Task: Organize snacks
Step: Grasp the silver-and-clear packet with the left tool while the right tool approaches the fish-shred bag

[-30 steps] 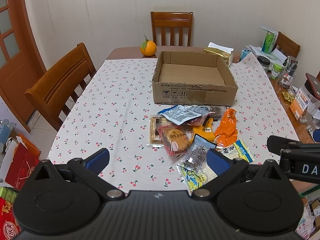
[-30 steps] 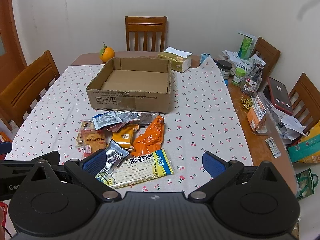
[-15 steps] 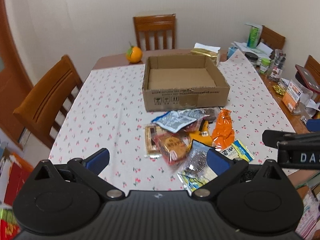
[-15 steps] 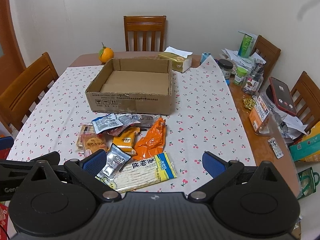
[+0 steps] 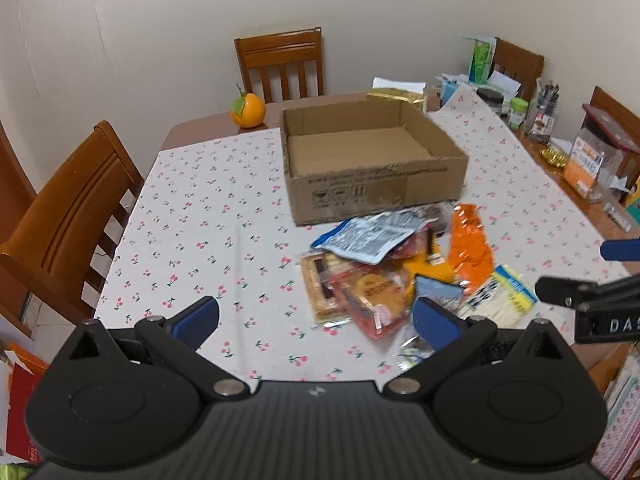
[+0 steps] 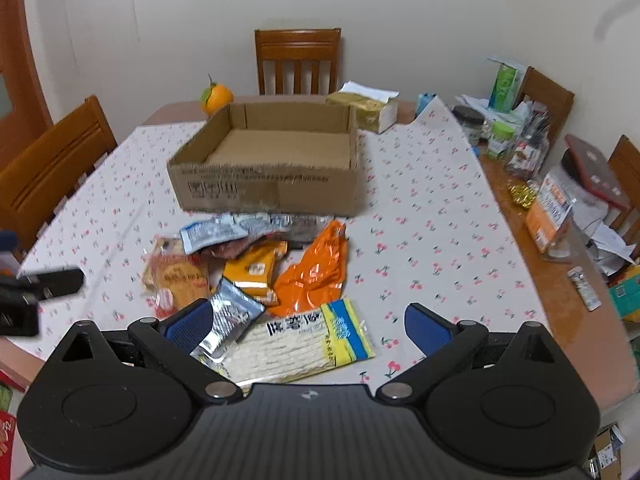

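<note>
An empty cardboard box (image 5: 372,164) (image 6: 272,160) stands mid-table on the cherry-print cloth. In front of it lies a heap of snack packets: a blue-white pouch (image 5: 364,236) (image 6: 210,232), a red-orange pastry pack (image 5: 372,292) (image 6: 180,276), an orange foil bag (image 5: 468,248) (image 6: 316,272), a yellow pack (image 6: 252,268), a silver sachet (image 6: 232,316), and a yellow-blue noodle-strip bag (image 6: 304,340) (image 5: 496,296). My left gripper (image 5: 316,316) hovers open near the heap's front left. My right gripper (image 6: 308,324) hovers open above the noodle-strip bag. Neither holds anything.
An orange fruit (image 5: 248,110) and a gold tissue box (image 6: 362,110) sit behind the box. Jars, papers and a phone (image 6: 596,168) crowd the table's right edge. Wooden chairs (image 5: 68,216) stand at the left, back and right. Bare cloth stretches left of the heap.
Both grippers have moved forward and lower toward the snack heap; the left one also swung rightward. Both stay open, and the snacks have not shifted.
</note>
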Motion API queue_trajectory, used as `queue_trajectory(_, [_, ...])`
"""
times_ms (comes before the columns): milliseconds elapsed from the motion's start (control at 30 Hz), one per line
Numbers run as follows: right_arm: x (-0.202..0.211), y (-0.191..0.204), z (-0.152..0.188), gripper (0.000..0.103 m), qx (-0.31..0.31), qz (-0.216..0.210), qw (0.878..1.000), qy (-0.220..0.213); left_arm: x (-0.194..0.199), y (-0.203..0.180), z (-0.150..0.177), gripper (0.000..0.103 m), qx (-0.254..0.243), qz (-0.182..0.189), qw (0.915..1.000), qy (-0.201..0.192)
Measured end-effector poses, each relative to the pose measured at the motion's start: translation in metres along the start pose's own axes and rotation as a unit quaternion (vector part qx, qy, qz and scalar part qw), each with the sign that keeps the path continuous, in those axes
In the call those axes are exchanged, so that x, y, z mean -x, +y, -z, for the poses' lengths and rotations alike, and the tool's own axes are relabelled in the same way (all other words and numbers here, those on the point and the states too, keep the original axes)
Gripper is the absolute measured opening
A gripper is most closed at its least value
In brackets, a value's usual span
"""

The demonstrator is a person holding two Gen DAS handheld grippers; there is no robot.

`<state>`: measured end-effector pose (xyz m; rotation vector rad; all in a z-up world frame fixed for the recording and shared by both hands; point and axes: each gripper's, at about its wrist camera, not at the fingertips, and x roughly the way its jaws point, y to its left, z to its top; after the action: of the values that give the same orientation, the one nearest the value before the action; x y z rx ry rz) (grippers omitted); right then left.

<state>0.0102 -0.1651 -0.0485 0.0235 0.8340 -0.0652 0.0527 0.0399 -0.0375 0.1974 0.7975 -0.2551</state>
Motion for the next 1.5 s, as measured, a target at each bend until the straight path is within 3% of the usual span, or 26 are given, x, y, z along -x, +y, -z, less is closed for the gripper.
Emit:
queue_trajectory(233, [-0.055, 0.011, 0.032, 0.103, -0.006, -0.014, 0.998, 0.061, -0.017, 0.018, 0.010, 0.102, -0.007, 0.008, 0.9999, -0.007])
queue_trajectory(367, [-0.074, 0.031, 0.044, 0.103, -0.003, -0.021, 0.996, 0.083, -0.025, 0.030, 0.012, 0.102, -0.007, 0.046, 0.9989, -0.002])
queue_trajectory(500, [-0.080, 0.057, 0.047, 0.103, 0.025, -0.021, 0.996, 0.079, -0.038, 0.039, 0.010, 0.102, 0.009, 0.071, 0.9970, 0.029])
queue_trajectory(800, [-0.091, 0.095, 0.059, 0.103, 0.102, 0.031, 0.992, 0.070, -0.050, 0.039, 0.009, 0.102, -0.024, 0.113, 0.9927, 0.033])
queue_trajectory(1233, [-0.078, 0.024, 0.071, 0.103, 0.048, 0.092, 0.991, 0.087, -0.064, -0.003, 0.006, 0.102, -0.069, 0.165, 0.9827, 0.047])
queue_trajectory(1500, [-0.067, -0.022, 0.072, 0.103, 0.069, 0.057, 0.991, 0.100, -0.071, -0.048, 0.004, 0.102, -0.057, 0.139, 0.9865, 0.064])
